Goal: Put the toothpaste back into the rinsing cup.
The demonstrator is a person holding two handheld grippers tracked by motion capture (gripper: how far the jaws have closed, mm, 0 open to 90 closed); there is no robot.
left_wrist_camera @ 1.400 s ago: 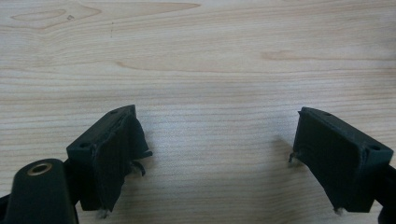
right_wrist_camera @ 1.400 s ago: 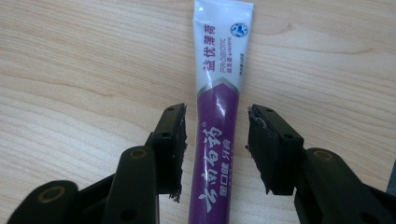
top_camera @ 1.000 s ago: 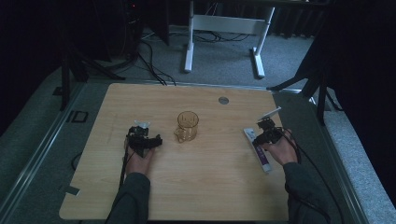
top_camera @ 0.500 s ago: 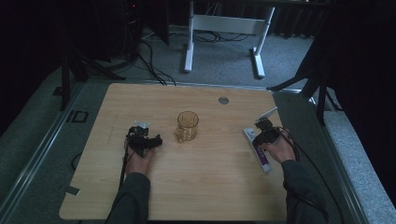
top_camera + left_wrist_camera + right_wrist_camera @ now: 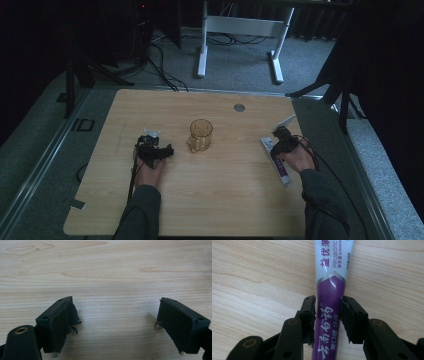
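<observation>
**Tube gripped on the table, cup not yet reached**

Taking the amber cup (image 5: 200, 135) as the landmark and reading from left to right: the left gripper (image 5: 152, 150) rests on the wooden table (image 5: 225, 200) just left of the cup, apart from it. In the left gripper view its jaws stand spread wide with only bare wood between them, so it holds nothing.

The cup stands upright near the table's middle, and as far as the high view shows, nothing is in it.

Well to the right of the cup, near the table's right edge, lies the purple-and-white toothpaste tube (image 5: 329, 302). The right gripper (image 5: 328, 318) has its jaws pressed against both sides of the tube's purple part.

My judgement: the grasp looks made or nearly made, but the tube seems to lie on the wood. Lifting it and carrying it leftward, probably to the cup, remains to be done.
</observation>
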